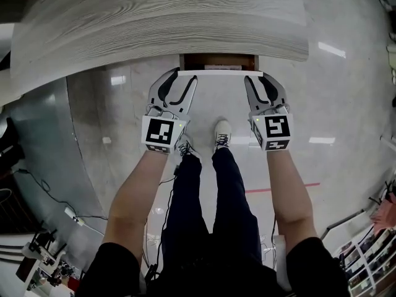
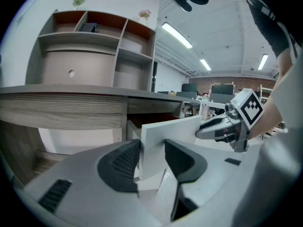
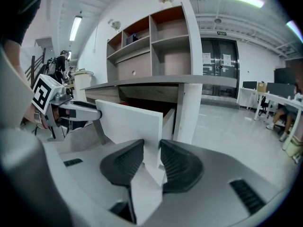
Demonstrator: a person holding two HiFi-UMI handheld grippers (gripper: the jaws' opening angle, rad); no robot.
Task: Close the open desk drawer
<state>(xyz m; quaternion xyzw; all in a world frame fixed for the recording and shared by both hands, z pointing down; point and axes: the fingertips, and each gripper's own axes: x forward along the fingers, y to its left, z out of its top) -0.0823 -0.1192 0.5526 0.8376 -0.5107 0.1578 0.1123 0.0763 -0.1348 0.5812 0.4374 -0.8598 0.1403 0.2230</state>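
White drawer front (image 1: 221,72) clamped by left tongs (image 1: 184,77), right tongs (image 1: 257,78); push evenly, straight under tabletop (image 1: 154,23).

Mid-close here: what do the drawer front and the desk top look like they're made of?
The drawer front: smooth matte white board, probably laminated or painted; flat square edges, no grain. The desk top: grey wood-grain surface, likely laminate or veneer; streaked grain lines, low sheen.
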